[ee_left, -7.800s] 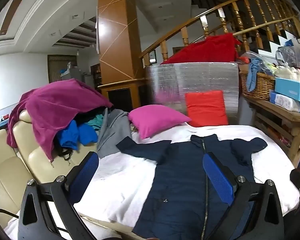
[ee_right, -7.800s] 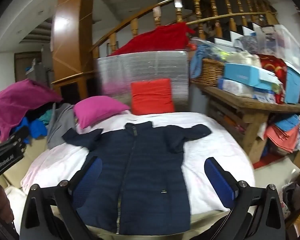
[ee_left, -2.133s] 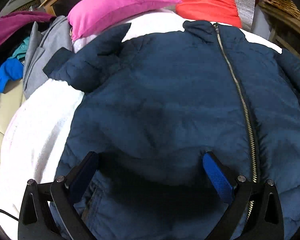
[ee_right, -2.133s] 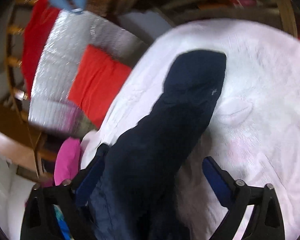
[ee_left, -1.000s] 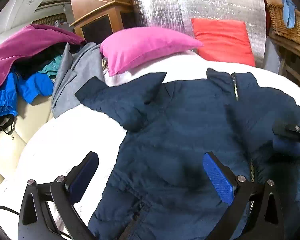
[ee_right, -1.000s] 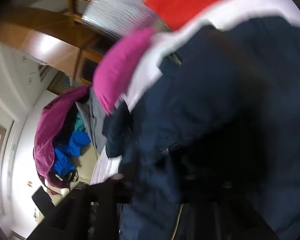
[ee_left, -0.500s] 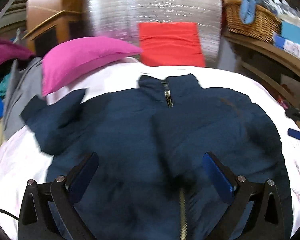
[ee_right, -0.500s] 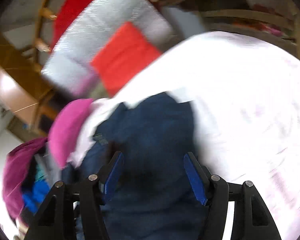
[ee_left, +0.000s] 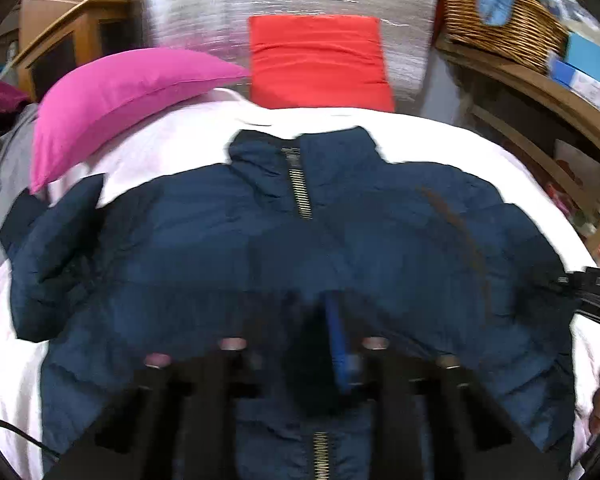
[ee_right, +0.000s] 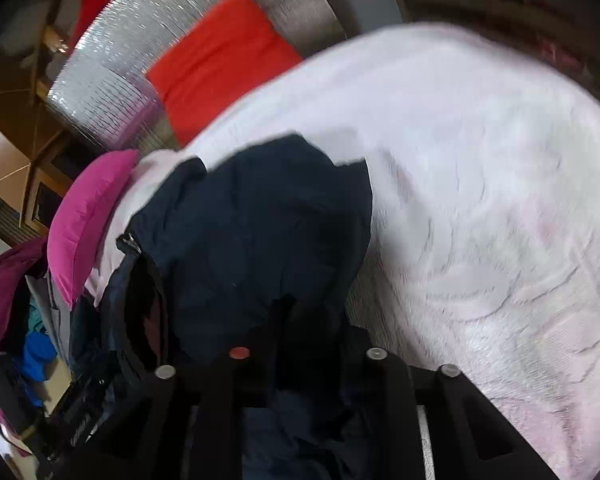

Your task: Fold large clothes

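Observation:
A navy puffer jacket [ee_left: 228, 240] lies front up on the white bed cover [ee_left: 440, 136], collar and zip toward the pillows. Its right sleeve is folded in over the chest. My left gripper [ee_left: 320, 320] is shut on a fold of the jacket at mid chest, near the zip. My right gripper [ee_right: 296, 320] is shut on the jacket's right side [ee_right: 252, 232], at the edge next to the bare bed cover [ee_right: 480, 184]. The right gripper also shows at the right edge of the left wrist view [ee_left: 596, 292].
A pink pillow [ee_left: 120, 92] and a red cushion [ee_left: 318, 60] lie at the head of the bed against a silver panel [ee_left: 284, 4]. A wooden shelf with a wicker basket [ee_left: 500, 28] stands on the right. A pile of clothes [ee_right: 12, 300] lies to the left.
Both grippers went from open above the jacket to shut on its fabric. The left one moved down to the chest; the right one closed in on the jacket's right side.

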A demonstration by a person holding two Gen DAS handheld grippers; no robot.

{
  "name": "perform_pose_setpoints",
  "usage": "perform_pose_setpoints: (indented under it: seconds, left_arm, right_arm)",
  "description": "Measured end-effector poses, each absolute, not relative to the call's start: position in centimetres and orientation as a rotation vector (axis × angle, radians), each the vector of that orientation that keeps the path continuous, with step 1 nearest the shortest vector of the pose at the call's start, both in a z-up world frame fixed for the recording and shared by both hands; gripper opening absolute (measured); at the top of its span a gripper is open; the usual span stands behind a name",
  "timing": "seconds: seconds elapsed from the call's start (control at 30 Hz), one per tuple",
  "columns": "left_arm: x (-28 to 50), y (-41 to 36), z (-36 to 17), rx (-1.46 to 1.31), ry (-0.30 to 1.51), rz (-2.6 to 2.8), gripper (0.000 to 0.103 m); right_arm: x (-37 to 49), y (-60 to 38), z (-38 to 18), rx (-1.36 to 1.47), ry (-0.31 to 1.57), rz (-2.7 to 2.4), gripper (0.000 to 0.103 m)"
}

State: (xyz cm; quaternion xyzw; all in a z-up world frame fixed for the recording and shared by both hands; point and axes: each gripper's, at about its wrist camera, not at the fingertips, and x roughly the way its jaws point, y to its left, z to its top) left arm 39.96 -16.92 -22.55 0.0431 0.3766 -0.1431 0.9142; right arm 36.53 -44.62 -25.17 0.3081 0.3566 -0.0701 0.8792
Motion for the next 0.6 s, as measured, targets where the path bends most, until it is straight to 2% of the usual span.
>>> perform_pose_setpoints:
  seconds: [0.17,0.23,0.3,0.33,0.43,0.6]
  left_arm:
    - [40.3,-12.0,-20.8,-0.033,0.77,-0.222,0.013]
    - [39.7,-11.5,-20.1,-0.059,0.76,-0.26,0.026]
    - [38.8,-12.2,-19.8,-0.085,0.772,-0.319,0.094]
    - [38.3,-12.9,-19.6,-0.094,0.76,-0.355,0.101]
    - [36.6,-15.8,-19.4,-0.052,0.681,-0.454,0.101]
    - [36.9,-20.3,-22.2,0.039,0.776,-0.491,0.101]
  right_arm:
    - [35.8,-43.6,-24.1,0.601,0.687,-0.162,0.02]
    - [36.4,-43.5,-24.5,0.621,0.709,-0.169,0.02]
    - [36.5,-43.5,-24.6,0.643,0.711,-0.169,0.023]
    - [36.3,-43.6,-24.6,0.659,0.711,-0.164,0.023]
    - [35.5,-44.2,-24.6,0.7,0.703,-0.159,0.023]
    - [35.6,-44.4,-24.9,0.705,0.714,-0.176,0.023]
